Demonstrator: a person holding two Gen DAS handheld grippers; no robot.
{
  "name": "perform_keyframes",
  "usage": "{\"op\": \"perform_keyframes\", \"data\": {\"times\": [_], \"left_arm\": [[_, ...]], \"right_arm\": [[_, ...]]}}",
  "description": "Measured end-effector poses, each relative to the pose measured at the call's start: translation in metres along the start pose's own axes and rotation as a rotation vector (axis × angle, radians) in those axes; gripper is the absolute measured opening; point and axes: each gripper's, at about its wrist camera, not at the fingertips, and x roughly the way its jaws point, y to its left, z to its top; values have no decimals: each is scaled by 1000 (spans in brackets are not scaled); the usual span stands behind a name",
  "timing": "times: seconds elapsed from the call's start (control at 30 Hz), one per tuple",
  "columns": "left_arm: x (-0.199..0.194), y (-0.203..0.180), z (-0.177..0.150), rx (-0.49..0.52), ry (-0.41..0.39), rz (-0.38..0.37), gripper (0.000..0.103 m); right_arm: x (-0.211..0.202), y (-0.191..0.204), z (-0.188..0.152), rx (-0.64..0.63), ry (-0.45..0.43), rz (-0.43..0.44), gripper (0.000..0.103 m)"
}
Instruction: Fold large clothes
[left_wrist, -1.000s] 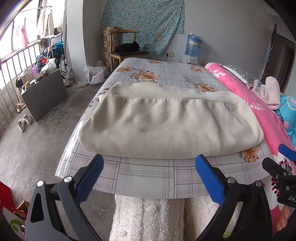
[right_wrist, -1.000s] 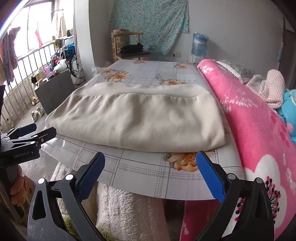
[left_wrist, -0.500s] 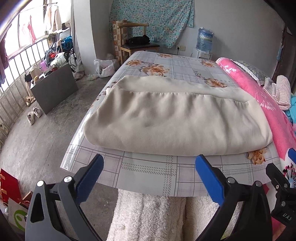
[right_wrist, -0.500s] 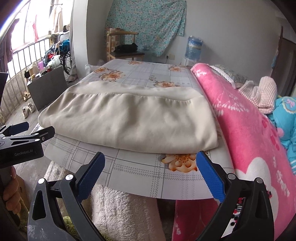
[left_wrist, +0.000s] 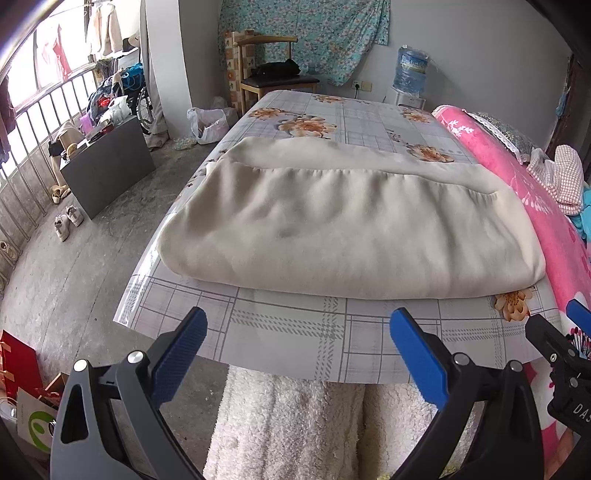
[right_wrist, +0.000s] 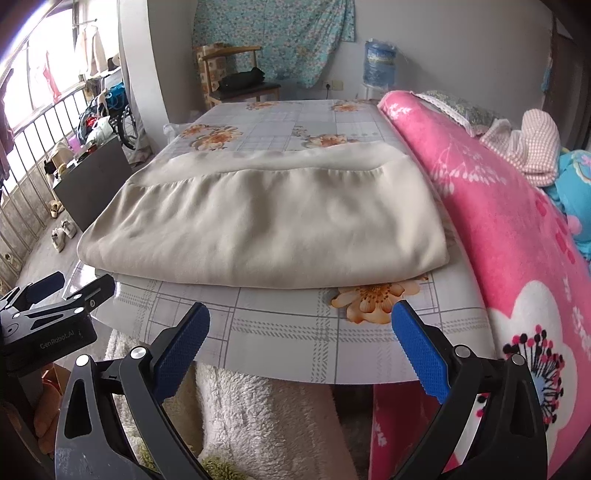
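Across the near half of the surface (left_wrist: 288, 332) lies the cream garment (left_wrist: 351, 229), doubled over once: a folded upper layer sits on a lower one, whose far strip shows beyond a gathered seam. Its near fold edge runs parallel to the surface's near rim, just short of it, likely so both tools can reach it. Left gripper (left_wrist: 297, 350) and right gripper (right_wrist: 301, 341) hover off the near rim, fingers (left_wrist: 181, 354) spread wide, holding nothing, clear of the cloth. Judgement: one fold done, another pending. A pink blanket (right_wrist: 517, 229) crowds the right side, touching the garment's right edge; it may snag there. White fleece (left_wrist: 295, 424) hangs below the rim.
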Motion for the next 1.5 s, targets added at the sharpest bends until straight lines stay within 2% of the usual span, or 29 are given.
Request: {"op": "perform_keyframes", "data": {"times": [0.3, 1.5], "left_arm": [[-2, -6, 0, 14, 1, -5, 97], [7, -16, -5, 30, 49, -36, 97]], "right_arm": [[3, 1, -3, -17, 24, 3, 95], [1, -2, -2, -17, 18, -6, 95]]}}
